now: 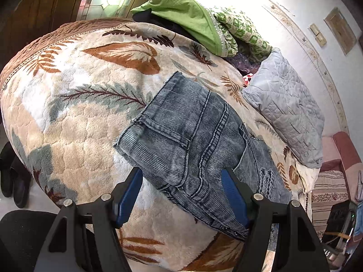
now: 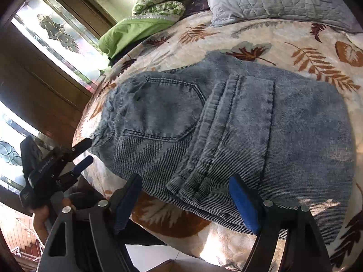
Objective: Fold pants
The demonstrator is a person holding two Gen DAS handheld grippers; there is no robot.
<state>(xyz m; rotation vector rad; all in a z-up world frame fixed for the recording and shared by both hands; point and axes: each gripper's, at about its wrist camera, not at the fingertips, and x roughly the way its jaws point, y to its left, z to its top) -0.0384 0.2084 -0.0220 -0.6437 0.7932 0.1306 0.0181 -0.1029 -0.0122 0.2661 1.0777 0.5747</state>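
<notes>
Faded blue denim pants lie folded into a compact stack on a leaf-patterned fleece blanket on a bed. My left gripper is open, its blue-padded fingers straddling the near edge of the stack without holding it. In the right wrist view the pants show a back pocket and a folded leg on top. My right gripper is open above the stack's near edge, empty. The left gripper also shows there at the left, open, held by a hand beside the waistband.
A green cloth and a green-patterned quilt lie at the bed's far end. A grey quilted pillow lies right of the pants. Wooden doors with glass panels stand beyond the bed. Black boots stand on the floor.
</notes>
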